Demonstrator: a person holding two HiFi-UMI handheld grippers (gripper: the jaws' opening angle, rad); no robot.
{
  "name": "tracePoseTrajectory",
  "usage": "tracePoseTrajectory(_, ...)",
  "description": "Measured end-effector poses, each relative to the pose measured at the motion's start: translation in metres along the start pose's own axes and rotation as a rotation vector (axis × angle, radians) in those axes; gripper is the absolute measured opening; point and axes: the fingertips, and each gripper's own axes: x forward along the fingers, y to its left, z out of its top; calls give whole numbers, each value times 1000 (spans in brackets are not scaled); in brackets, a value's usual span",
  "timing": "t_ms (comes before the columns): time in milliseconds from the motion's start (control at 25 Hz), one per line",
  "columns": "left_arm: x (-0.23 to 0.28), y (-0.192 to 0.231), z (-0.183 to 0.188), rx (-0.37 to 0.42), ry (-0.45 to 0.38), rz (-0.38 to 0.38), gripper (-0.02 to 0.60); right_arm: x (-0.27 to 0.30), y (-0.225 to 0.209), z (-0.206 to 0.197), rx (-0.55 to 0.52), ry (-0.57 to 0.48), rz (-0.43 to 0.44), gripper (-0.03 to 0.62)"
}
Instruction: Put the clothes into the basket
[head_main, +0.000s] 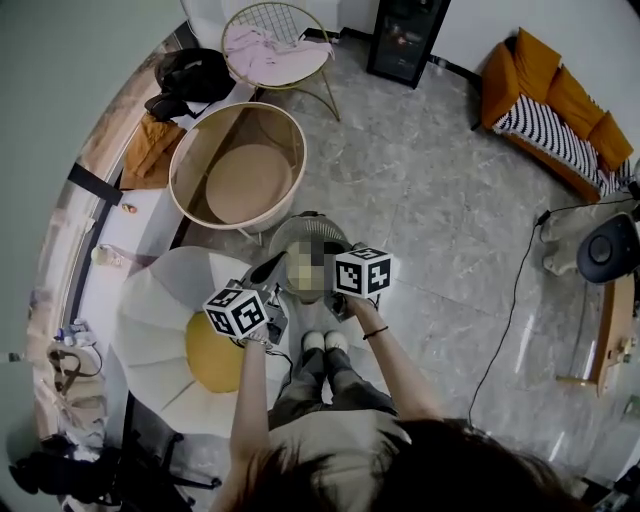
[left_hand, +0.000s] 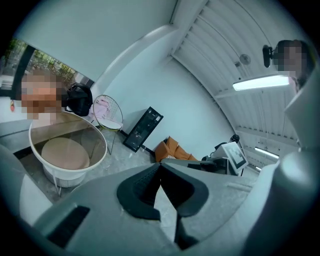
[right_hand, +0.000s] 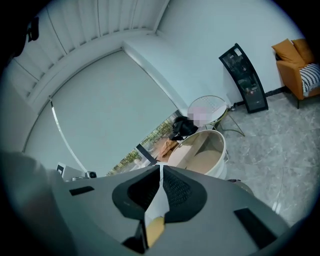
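The round white basket (head_main: 282, 120) with a tan bottom stands on the floor ahead of me and looks to hold nothing; it also shows as the basket (left_hand: 35, 145) and the basket (right_hand: 220, 150). Pink clothes (head_main: 262, 50) lie on a wire chair behind it, and an orange cloth (head_main: 150, 148) lies to its left. My left gripper (left_hand: 160, 164) is shut, nothing between its tips. My right gripper (right_hand: 161, 167) is shut too; a white and yellow strip shows in the gap behind its tips, and I cannot tell whether it is held. Both are raised and aim towards the basket.
A white petal-shaped chair (head_main: 150, 310) with a yellow seat is at my left. A grey round object (head_main: 310, 235) stands at my feet. A black bag (head_main: 195, 72) sits beyond the basket. An orange sofa (head_main: 560, 100), a cable (head_main: 515, 300) and a black cabinet (head_main: 405, 40) lie farther off.
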Motion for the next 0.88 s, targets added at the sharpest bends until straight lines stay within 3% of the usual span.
tracePoseTrajectory(400,-11,-30,10,92,-37,-5,11,-30,28,15,-70,-123,38,12)
tracePoseTrajectory(880,-18,-33,10,110,-52,0,11,-32,40,8,-122,-121,43,9)
